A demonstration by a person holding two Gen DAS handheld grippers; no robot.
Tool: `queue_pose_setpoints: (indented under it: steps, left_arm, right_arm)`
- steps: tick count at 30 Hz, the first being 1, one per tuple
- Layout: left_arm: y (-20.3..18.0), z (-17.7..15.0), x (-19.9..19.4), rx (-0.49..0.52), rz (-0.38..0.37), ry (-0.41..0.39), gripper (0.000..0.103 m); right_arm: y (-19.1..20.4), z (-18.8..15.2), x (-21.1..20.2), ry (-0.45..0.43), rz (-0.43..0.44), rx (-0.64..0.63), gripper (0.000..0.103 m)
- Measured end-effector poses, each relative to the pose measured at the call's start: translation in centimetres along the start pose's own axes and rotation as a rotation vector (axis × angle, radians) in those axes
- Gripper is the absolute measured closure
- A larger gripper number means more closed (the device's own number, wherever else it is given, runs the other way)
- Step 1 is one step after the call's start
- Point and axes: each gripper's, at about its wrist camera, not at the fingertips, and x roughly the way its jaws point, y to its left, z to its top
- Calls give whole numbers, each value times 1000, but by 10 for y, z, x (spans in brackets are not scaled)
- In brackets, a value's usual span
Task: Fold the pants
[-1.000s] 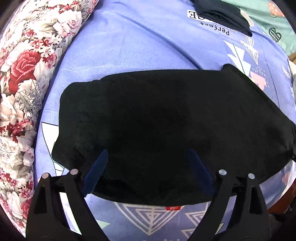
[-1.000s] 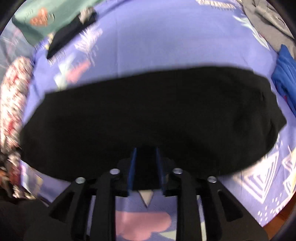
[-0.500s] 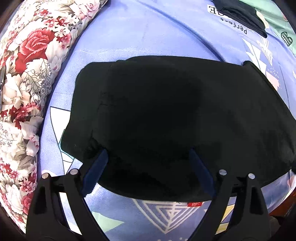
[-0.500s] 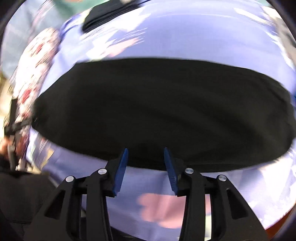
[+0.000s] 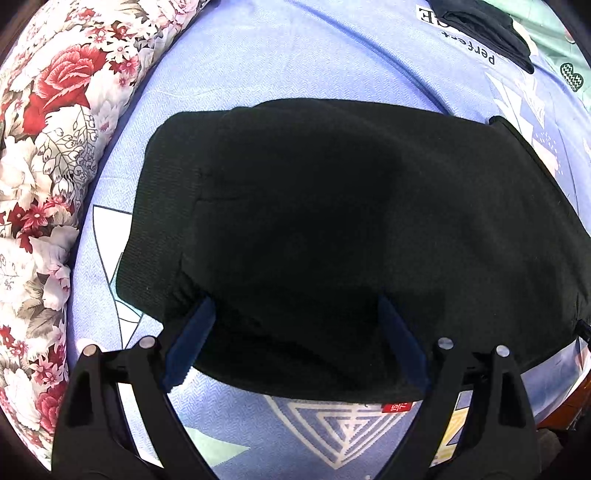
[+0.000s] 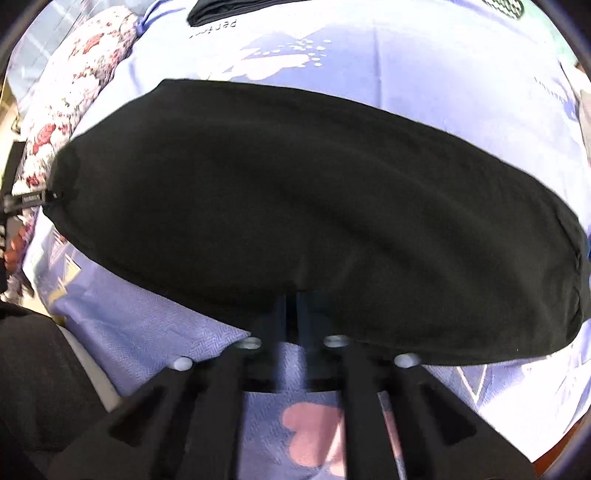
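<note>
Black pants [image 5: 351, 229] lie folded in a long band on the lilac patterned bedsheet [image 5: 303, 62]; they also show in the right wrist view [image 6: 295, 206]. My left gripper [image 5: 293, 314] is open, its blue fingers spread over the near edge of the pants at the left end. My right gripper [image 6: 293, 306] has its jaws nearly together, pinching the near edge of the pants; the view is blurred.
A floral quilt [image 5: 48, 147] runs along the left side. A folded dark garment [image 5: 484, 26] lies at the far side, also in the right wrist view [image 6: 236, 7]. A green sheet [image 5: 554, 40] is at far right. The bed's wooden edge [image 5: 569, 413] is near right.
My right gripper opened half a second ago and has now closed on the pants' near edge. My left gripper stayed open and drew closer to the pants' left end.
</note>
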Motion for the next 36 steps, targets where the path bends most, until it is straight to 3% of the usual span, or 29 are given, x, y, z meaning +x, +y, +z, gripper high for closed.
queue_pose_setpoints:
  steps: [5,7,9,15,21,22,24,25,28,30,31,34,36]
  left_arm:
    - [6,2,-1,9,-21,13,12]
    - [6,3,-1,9,-31,21,12]
    - [6,4,-1,14,-29,27,12]
    - [-1,10,-10,28,-21,26,12]
    - [-3,15,-7,35,-9,27,11]
    - [-4,14,-7,43,-4,23,11]
    - [-7,13,-8,61,10,15,11]
    - [-7,14,-9,57,8,14,11]
    - [-6,16,-18,30,-24,3,11]
    - [-9,19,-29,37,-63,-24,11]
    - [-12,20,-33,50,-86,-41,11]
    - [-24,23,-35,94,-98,-56,9]
    - [-32,23,-23,102,-82,-25,9]
  right_arm:
    - [-9,-1,-29,-56,118,70,102]
    - [-11,-5,-23,-25,94,56,102]
    - [-14,-13,-3,56,-6,31,103]
    - [-36,-9,-27,-56,13,147,97]
    - [-132,-19,-30,-73,-127,435,92]
    - [-151,-24,-34,-110,-136,491,98]
    - [-179,-33,-49,-153,-254,613,98]
    - [-192,-40,-63,-207,-310,701,93]
    - [-202,-48,-82,-289,-232,773,87]
    - [-203,-51,-80,-287,-96,769,70]
    - [-202,-52,-76,-268,-45,760,67]
    - [-198,-54,-59,-184,-55,731,68]
    - [-211,-57,-63,-227,-107,778,73]
